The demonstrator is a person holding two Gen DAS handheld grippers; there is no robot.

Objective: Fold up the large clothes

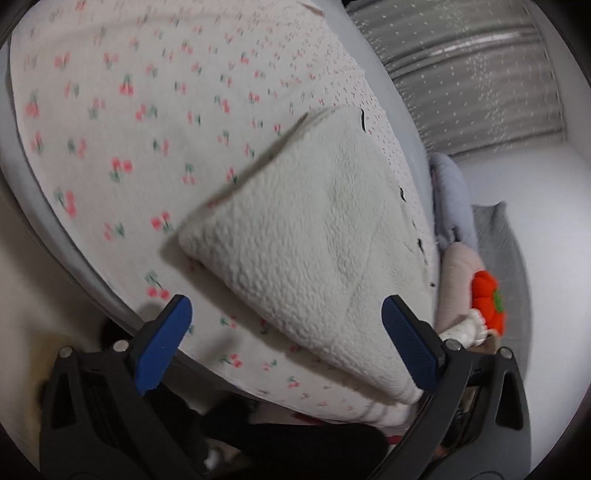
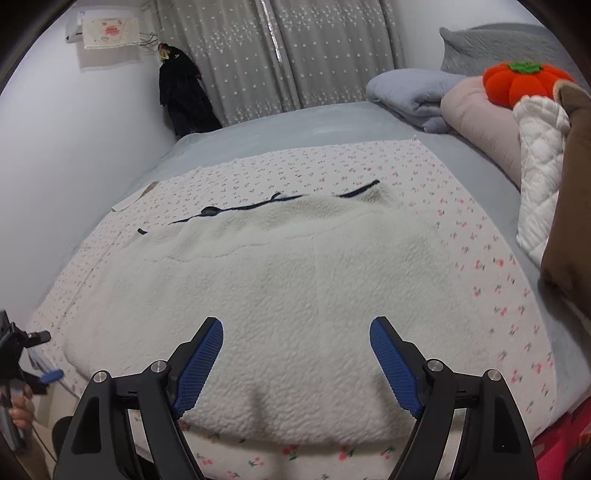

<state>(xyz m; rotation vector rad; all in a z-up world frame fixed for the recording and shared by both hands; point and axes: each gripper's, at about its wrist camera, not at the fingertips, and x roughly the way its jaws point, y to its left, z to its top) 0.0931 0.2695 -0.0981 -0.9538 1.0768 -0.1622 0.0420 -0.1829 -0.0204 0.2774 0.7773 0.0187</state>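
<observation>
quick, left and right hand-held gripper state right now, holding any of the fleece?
Left hand-held gripper: open wide, holding nothing; the white fleece garment lies beyond its pads.
Right hand-held gripper: open, holding nothing; it hovers over the fleece garment's near edge.

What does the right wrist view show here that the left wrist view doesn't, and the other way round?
Only the right wrist view: a black garment hanging by the wall, an air conditioner, the left tool at the frame edge, and the fleece's dark trim line. Only the left wrist view: the fleece's near corner up close. Both: white fleece garment, cherry-print sheet, orange plush, grey curtains, each tool open.
</observation>
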